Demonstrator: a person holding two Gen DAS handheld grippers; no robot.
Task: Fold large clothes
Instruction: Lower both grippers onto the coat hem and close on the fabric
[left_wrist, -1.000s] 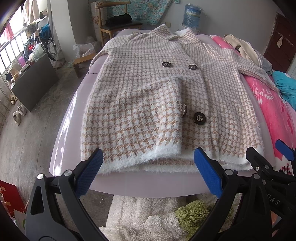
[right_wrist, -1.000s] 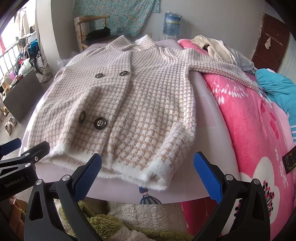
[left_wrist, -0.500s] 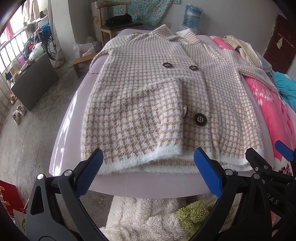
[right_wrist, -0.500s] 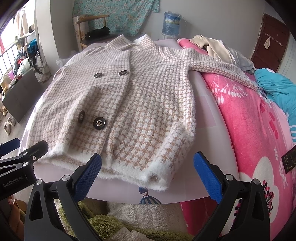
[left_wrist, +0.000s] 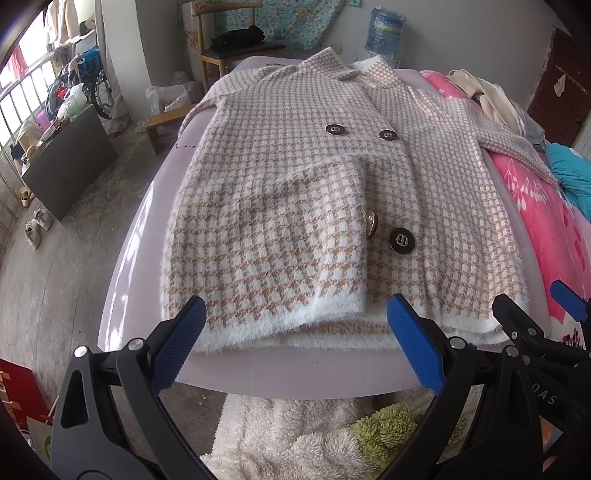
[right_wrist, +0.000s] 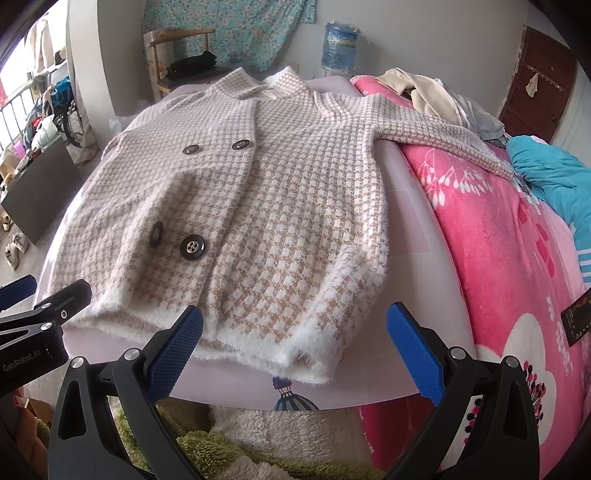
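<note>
A beige-and-white houndstooth coat (left_wrist: 295, 177) with dark buttons lies flat, front up, on a pale lilac sheet (left_wrist: 147, 221), its fluffy white hem toward me. Its right sleeve (right_wrist: 443, 136) stretches out over the pink blanket. My left gripper (left_wrist: 295, 347) hovers open just short of the hem's left half, nothing between its blue pads. In the right wrist view the coat (right_wrist: 288, 206) fills the middle, and my right gripper (right_wrist: 295, 350) stands open before the hem's right corner, holding nothing. Each gripper shows at the edge of the other's view.
A pink flowered blanket (right_wrist: 517, 258) covers the bed's right side, with a blue quilt (right_wrist: 554, 177) and cream clothes (right_wrist: 424, 92) beyond. Fluffy white and green fabric (left_wrist: 314, 435) lies below the bed edge. A wooden chair (left_wrist: 229, 48) and a water jug (left_wrist: 384, 29) stand behind.
Both grippers have edged very slightly toward the coat's hem; the coat has not moved and both stay open.
</note>
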